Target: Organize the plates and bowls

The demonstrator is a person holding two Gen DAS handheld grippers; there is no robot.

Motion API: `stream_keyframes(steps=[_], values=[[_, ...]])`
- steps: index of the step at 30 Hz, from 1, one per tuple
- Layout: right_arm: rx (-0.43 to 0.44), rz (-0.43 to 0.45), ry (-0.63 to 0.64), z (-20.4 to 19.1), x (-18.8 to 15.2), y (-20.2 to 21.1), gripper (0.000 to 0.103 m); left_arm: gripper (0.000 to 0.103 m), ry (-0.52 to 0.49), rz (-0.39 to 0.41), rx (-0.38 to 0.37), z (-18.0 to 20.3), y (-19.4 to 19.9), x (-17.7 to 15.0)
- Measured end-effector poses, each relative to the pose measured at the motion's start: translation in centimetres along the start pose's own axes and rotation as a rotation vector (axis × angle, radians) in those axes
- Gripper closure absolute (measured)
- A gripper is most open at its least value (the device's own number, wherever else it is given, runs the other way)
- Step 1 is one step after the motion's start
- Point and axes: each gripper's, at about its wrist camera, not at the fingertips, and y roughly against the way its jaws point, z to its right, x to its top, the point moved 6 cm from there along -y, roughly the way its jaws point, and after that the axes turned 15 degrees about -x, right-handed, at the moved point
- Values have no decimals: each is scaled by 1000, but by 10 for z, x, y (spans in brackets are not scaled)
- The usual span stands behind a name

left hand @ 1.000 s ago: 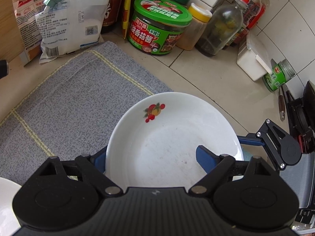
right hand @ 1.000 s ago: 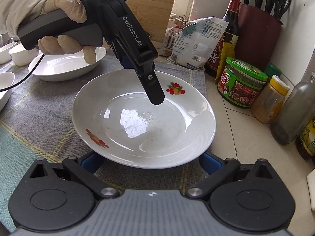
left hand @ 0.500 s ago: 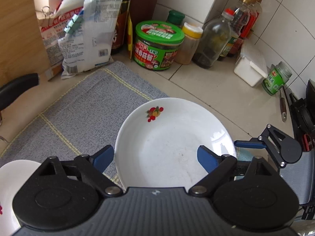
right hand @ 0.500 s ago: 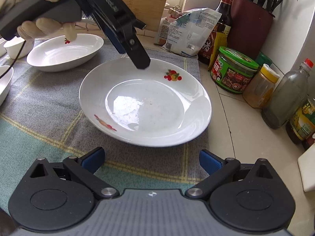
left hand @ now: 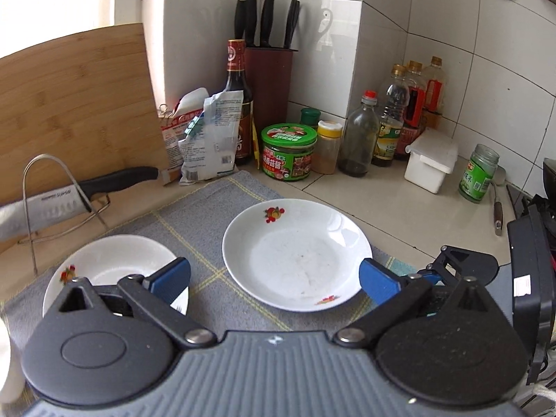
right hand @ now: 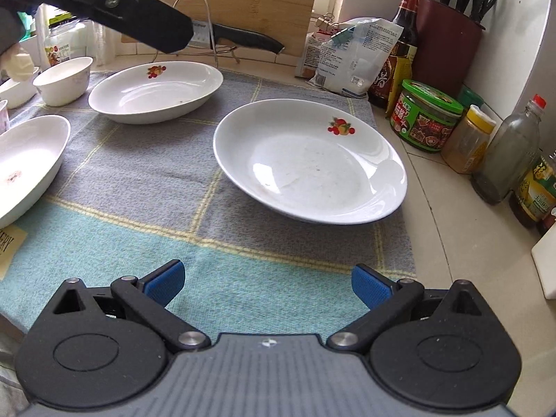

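Observation:
A white deep plate with fruit prints lies on the grey-blue cloth near its right edge. A second deep plate lies behind and left of it. A third plate shows at the left edge, and a small white bowl stands at the back left. My left gripper is open and empty, raised behind the first plate. My right gripper is open and empty, low over the cloth in front of that plate. The left gripper's finger shows at the top left.
Jars and bottles line the tiled corner: a green-lidded jar, a yellow-capped jar, oil bottles, a white box. A knife block, a cutting board, a knife on a wire rack and bags stand behind.
Both grippers have drawn back and away from the fruit-print plate, which now lies free on the cloth. The left gripper has risen and tilted up toward the wall.

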Motion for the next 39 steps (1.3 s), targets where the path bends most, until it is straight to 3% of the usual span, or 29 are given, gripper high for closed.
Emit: stream_keyframes(steps=[8, 12, 17, 28, 39], values=[[76, 11, 49, -19, -4, 11, 0, 1, 80, 67, 189, 13, 47, -44], [110, 20, 74, -36, 4, 16, 0, 1, 63, 61, 275, 9, 75, -63], [123, 25, 91, -56, 14, 18, 0, 1, 75, 71, 337, -3, 106, -84], [54, -42, 54, -78, 28, 20, 0, 1, 112, 7, 343, -32, 159, -148], [54, -34, 12, -98, 54, 40, 0, 1, 111, -105, 239, -47, 175, -205]])
